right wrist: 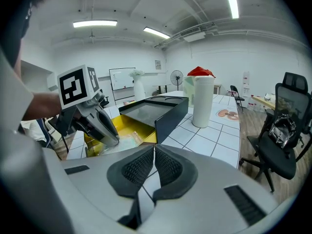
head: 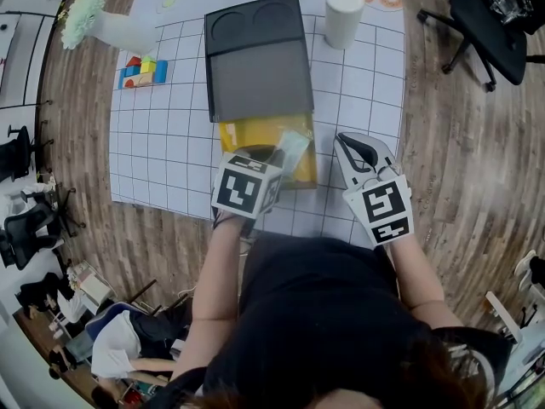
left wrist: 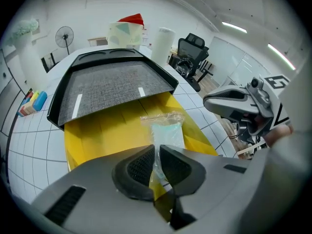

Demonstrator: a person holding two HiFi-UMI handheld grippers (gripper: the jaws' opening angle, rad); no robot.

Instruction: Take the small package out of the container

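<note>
The left gripper (left wrist: 157, 152) pinched the near end of the small package (left wrist: 165, 129). It lay in the yellow container (left wrist: 97, 135) by the mat's (head: 153, 160) near edge, pointing straight away (the right gripper (right wrist: 154, 152) was closed and empty).

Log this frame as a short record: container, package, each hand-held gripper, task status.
container: yellow container, near part open, far part under a black cover
package: small package, a clear bag with pale teal contents, over the container's floor
left hand-held gripper: jaws closed on the package's near end
right hand-held gripper: jaws together, nothing between them, beside the container
task status: package gripped, not yet out
</note>
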